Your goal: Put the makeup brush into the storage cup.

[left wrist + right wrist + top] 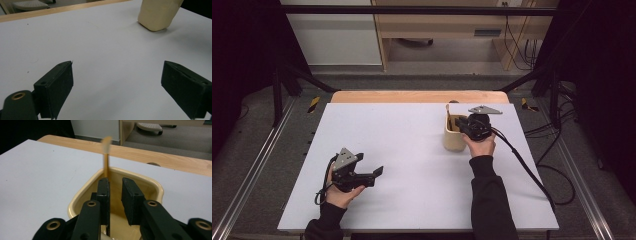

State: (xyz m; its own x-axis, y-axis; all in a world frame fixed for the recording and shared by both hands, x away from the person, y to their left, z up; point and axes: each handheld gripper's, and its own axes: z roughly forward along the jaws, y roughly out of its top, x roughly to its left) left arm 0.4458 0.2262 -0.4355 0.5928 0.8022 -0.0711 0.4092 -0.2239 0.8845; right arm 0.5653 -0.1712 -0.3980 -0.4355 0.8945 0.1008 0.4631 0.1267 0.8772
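Cup beneath lowered right gripper

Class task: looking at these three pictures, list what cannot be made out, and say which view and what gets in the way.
- Right gripper view: the thin wooden stick has a motion-blurred tip; its lower end is hidden behind the right gripper.
- Left gripper view: the cream plastic container is cut off by the top edge.
- High view: the container's contents are too small to tell.

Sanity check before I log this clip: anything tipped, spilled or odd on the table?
Nothing stands out. The cream plastic holder cup stands upright on the white table, a tan wooden stick propped inside it. The right gripper sits over its opening, jaws slightly apart; the left gripper hovers open.
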